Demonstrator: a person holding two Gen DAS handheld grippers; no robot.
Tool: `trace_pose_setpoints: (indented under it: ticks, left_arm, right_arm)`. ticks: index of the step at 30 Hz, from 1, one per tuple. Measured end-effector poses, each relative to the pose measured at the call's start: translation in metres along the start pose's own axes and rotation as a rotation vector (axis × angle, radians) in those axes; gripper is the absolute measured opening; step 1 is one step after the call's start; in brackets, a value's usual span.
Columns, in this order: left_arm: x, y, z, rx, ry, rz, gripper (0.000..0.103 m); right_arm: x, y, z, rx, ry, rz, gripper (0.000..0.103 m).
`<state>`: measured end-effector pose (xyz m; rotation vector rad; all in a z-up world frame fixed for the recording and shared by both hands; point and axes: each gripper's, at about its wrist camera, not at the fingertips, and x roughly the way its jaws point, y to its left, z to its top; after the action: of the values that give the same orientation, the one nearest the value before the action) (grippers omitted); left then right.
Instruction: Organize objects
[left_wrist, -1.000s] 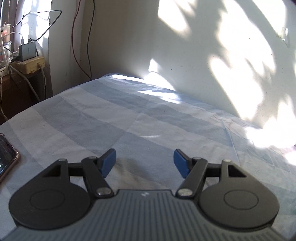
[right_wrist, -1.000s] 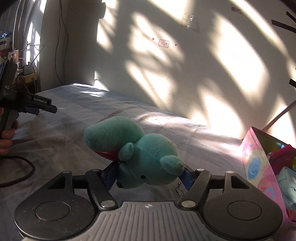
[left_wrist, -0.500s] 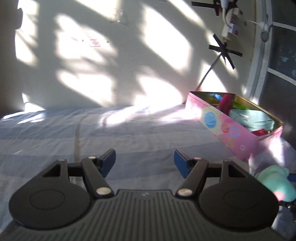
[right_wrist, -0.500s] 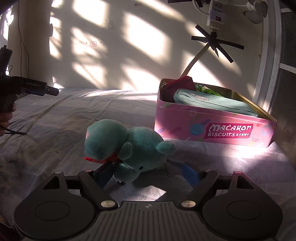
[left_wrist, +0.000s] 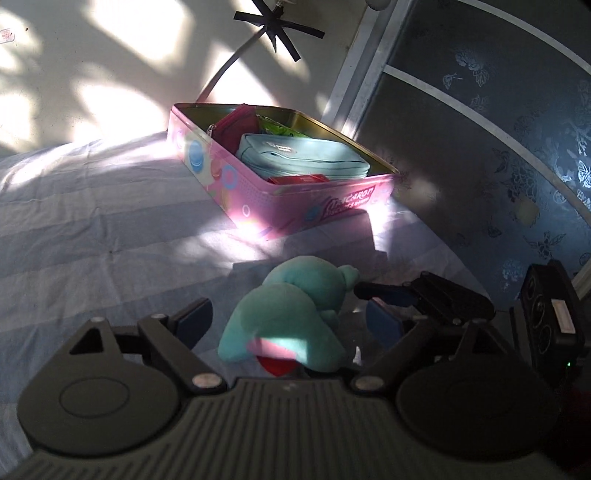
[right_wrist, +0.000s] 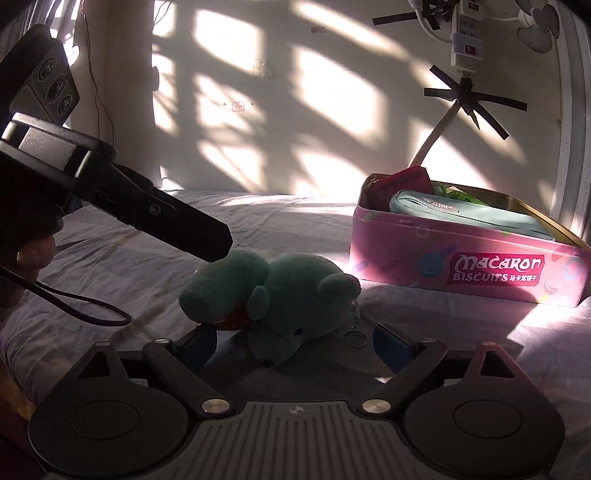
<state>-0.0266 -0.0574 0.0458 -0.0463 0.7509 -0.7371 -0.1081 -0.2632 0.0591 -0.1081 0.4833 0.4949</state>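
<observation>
A teal plush bear (left_wrist: 288, 317) (right_wrist: 280, 295) with a red collar and a small key ring (right_wrist: 355, 336) lies on the striped bedsheet. My left gripper (left_wrist: 291, 325) is open, its blue pads on either side of the bear, apart from it. My right gripper (right_wrist: 295, 341) is open too, the bear just beyond its fingertips. The right gripper also shows in the left wrist view (left_wrist: 391, 295), and the left gripper in the right wrist view (right_wrist: 207, 243), above the bear. A pink open Macaron biscuit tin (left_wrist: 295, 206) (right_wrist: 461, 273) stands behind.
The tin holds a light blue pouch (left_wrist: 303, 155), a red pouch (left_wrist: 236, 125) and a green packet. A wall is behind the bed, with a taped cable and power strip (right_wrist: 465, 33). A dark patterned panel (left_wrist: 498, 147) stands right of the tin.
My right gripper has opened and let the bear down on the sheet. My left gripper has swung right from the far end of the bed and now straddles the bear.
</observation>
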Motion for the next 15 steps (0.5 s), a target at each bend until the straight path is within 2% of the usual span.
trace_pose_setpoints:
  ticks: [1,3,4,5,7,9,12,15]
  left_arm:
    - [0.005,-0.002,0.001,-0.001,0.008,0.006,0.088]
    - [0.014,-0.002,0.002,-0.009,0.037,0.012,0.076]
    - [0.021,0.000,0.002,-0.016,0.064,0.019,0.065]
    - [0.027,0.002,0.001,-0.019,0.075,0.042,0.063]
    - [0.030,0.006,0.002,-0.036,0.073,0.036,0.059]
    - [0.028,0.005,0.009,-0.025,0.069,0.050,0.057]
    - [0.018,-0.005,0.028,0.029,0.021,0.054,0.057]
    - [0.014,-0.021,0.054,0.092,-0.044,0.044,0.057]
  right_arm:
    - [0.005,0.000,0.002,-0.009,0.010,0.014,0.091]
    - [0.015,0.002,0.005,-0.031,0.023,0.040,0.091]
    - [0.019,0.003,0.007,-0.045,0.026,0.045,0.092]
    - [0.024,0.004,0.009,-0.063,0.028,0.050,0.092]
    - [0.031,0.006,0.011,-0.075,0.024,0.053,0.091]
    - [0.033,0.005,0.014,-0.070,0.001,0.057,0.082]
    - [0.022,0.000,0.024,-0.058,-0.088,0.028,0.080]
    - [0.010,-0.010,0.035,-0.058,-0.185,-0.037,0.080]
